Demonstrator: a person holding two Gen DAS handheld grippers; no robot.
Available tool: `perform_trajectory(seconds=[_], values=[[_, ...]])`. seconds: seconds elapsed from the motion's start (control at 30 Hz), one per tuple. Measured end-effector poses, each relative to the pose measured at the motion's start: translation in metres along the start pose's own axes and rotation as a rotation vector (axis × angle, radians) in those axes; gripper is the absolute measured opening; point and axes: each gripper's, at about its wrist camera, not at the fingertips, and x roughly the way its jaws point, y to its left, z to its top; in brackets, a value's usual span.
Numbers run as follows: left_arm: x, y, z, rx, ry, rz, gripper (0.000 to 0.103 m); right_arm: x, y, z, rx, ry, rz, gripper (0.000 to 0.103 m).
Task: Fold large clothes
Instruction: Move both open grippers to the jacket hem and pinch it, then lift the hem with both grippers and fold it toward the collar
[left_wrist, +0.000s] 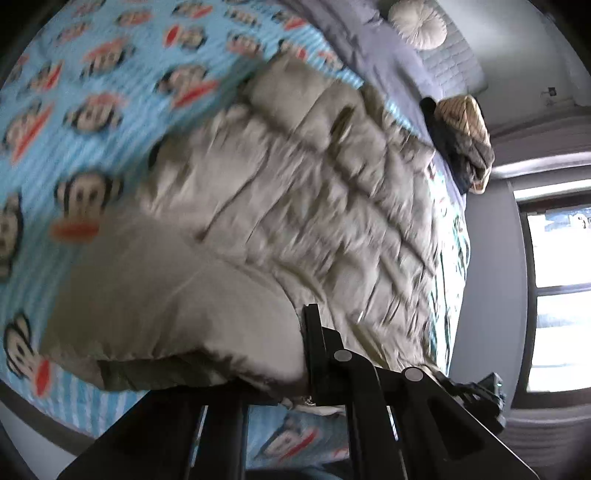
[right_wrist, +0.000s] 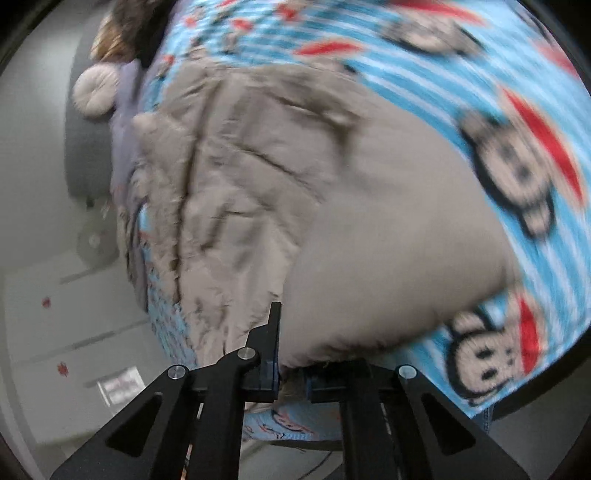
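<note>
Both tools are up at the near hem of the beige puffer jacket (left_wrist: 280, 192), which lies spread on the bed over the blue monkey-print blanket (left_wrist: 92, 74). The left gripper (left_wrist: 295, 369) has its fingers closed in on a smooth bulge of the jacket's edge, fabric bunched between them. The right gripper (right_wrist: 291, 369) looks pinched on the hem too, a narrow gap with cloth packed in it.

To fold this well, both grips want to rise together and carry the hem level toward the far end, near the round cushion (left_wrist: 417, 27), so the padded panels land square and not skewed. Puffer filling is springy and slick; a shallow pinch could slip, so a deep bite and a slow, even sweep would serve best, then a press to flatten trapped air.

Now, what can't be read: both views are smeared with blur, so stitching and edges are soft. The left tool's other finger is buried under the fabric. Sleeves, collar and zip are not clearly made out, so I can't tell which face is up. The dark heap of clothes (left_wrist: 461, 147) beyond is only partly legible.
</note>
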Motion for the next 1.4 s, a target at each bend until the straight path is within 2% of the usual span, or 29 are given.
perform_trajectory(seconds=[0.27, 0.47, 0.57, 0.73, 0.83, 0.93, 1.03, 1.1, 1.17, 1.23, 1.3, 1.33, 1.4], values=[[0.001, -0.086, 0.089, 0.098, -0.166, 0.072, 0.01, -0.01, 0.118, 0.082, -0.286, -0.016, 0.029, 0.01], [0.03, -0.128, 0.169, 0.203, -0.21, 0.119, 0.01, 0.004, 0.196, 0.147, -0.416, -0.048, 0.02, 0.01], [0.058, -0.137, 0.209, 0.234, -0.188, 0.143, 0.011, 0.024, 0.227, 0.175, -0.457, -0.084, -0.021, 0.01], [0.124, -0.125, 0.255, 0.264, -0.089, 0.235, 0.011, 0.075, 0.241, 0.22, -0.408, -0.101, -0.089, 0.01], [0.154, -0.113, 0.267, 0.257, -0.035, 0.24, 0.011, 0.103, 0.244, 0.233, -0.413, -0.117, -0.137, 0.01], [0.177, -0.101, 0.279, 0.228, 0.03, 0.206, 0.011, 0.133, 0.239, 0.251, -0.4, -0.131, -0.201, 0.01], [0.186, -0.096, 0.288, 0.2, 0.06, 0.186, 0.012, 0.154, 0.23, 0.263, -0.358, -0.125, -0.224, 0.01], [0.182, -0.1, 0.286, 0.222, 0.061, 0.203, 0.014, 0.161, 0.228, 0.266, -0.348, -0.127, -0.229, 0.01], [0.17, -0.109, 0.28, 0.273, 0.051, 0.224, 0.021, 0.163, 0.231, 0.266, -0.359, -0.123, -0.24, 0.01], [0.156, -0.117, 0.275, 0.316, 0.027, 0.242, 0.035, 0.161, 0.234, 0.266, -0.372, -0.109, -0.252, 0.01], [0.136, -0.124, 0.271, 0.347, -0.03, 0.271, 0.077, 0.155, 0.237, 0.266, -0.382, -0.099, -0.251, 0.012], [0.127, -0.126, 0.27, 0.361, -0.064, 0.29, 0.084, 0.152, 0.239, 0.266, -0.383, -0.097, -0.246, 0.013], [0.114, -0.132, 0.268, 0.411, -0.116, 0.328, 0.085, 0.147, 0.24, 0.265, -0.387, -0.097, -0.237, 0.018]])
